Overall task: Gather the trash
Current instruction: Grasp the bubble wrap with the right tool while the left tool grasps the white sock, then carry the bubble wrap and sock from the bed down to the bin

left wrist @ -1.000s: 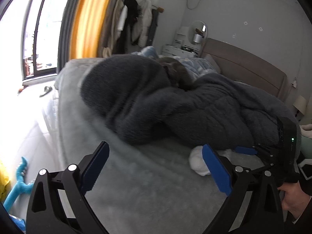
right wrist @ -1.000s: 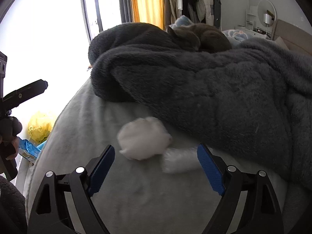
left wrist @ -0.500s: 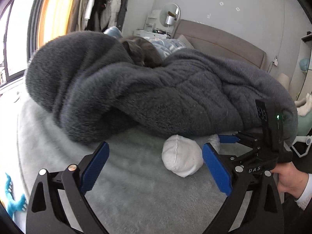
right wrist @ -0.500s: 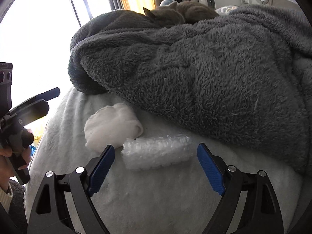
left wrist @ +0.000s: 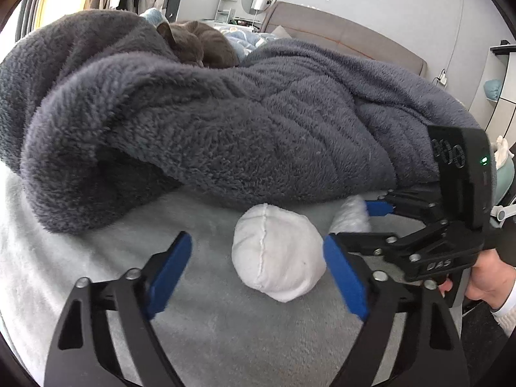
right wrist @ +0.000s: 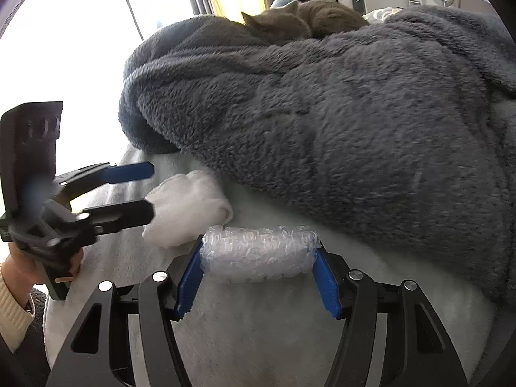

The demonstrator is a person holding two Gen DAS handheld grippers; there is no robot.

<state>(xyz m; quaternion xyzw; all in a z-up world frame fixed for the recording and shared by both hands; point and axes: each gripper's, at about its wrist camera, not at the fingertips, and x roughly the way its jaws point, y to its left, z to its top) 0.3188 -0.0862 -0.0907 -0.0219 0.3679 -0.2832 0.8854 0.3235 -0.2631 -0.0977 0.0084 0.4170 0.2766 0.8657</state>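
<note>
While both pieces of trash lie on the pale bed cover just at the foot of the heaped grey fleece blanket, each is being taken by its own tool. The right hand-held gripper is closing on the roll of bubble wrap, which lies crosswise between its blue pads, one pad at each end of the roll; both pads appear to touch it. Such a roll should be very light and springy, so it will likely squash before it holds firm. Gripped end to end it may buckle; a hold across its middle would seem surer.

The left hand-held gripper has its jaws spread around the white wad, a soft bundle with a seam down one side, and they are closing. The right pad sits just beside the wad, the left pad stands apart from it, so nothing is gripped yet. The wad looks light, yielding and not slippery; taking it across its fattest part should serve.

A grey cat is curled on top of the blanket, well apart from both tools. The fleece edge lies close behind the trash and could snag in a jaw.
</note>
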